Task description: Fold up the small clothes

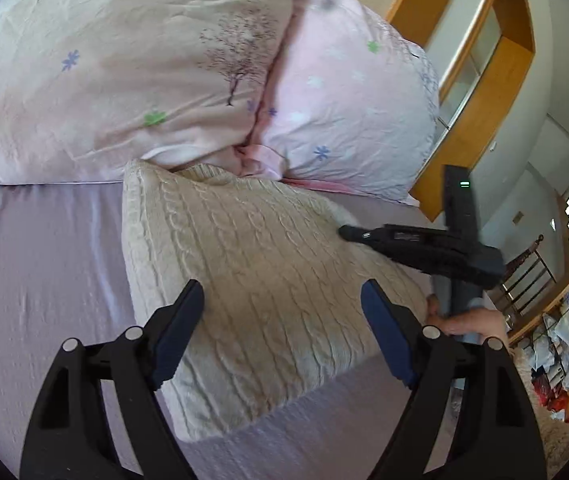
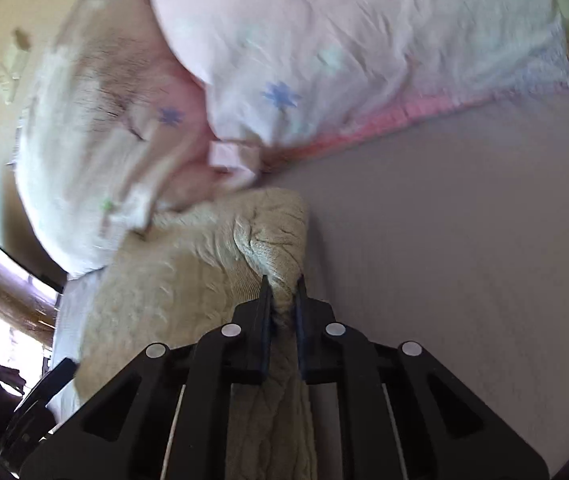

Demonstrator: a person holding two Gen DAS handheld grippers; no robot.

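Observation:
A cream cable-knit sweater (image 1: pixel 252 280) lies folded on the lilac bed sheet (image 1: pixel 36 280), its far end against the pillows. My left gripper (image 1: pixel 282 304) is open and empty just above its near part. My right gripper (image 2: pixel 283 284) is shut on a bunched edge of the sweater (image 2: pixel 272 248). In the left wrist view the right gripper (image 1: pixel 350 232) reaches in from the right onto the sweater's right edge, held by a hand (image 1: pixel 468 320).
Two pink floral pillows (image 1: pixel 124 64) (image 1: pixel 344 100) lie at the head of the bed. A wooden headboard and shelf (image 1: pixel 480 92) stand to the right. Clutter on the floor (image 1: pixel 564 360) lies past the bed's right edge. Bare sheet (image 2: pixel 464 260) lies right of the sweater.

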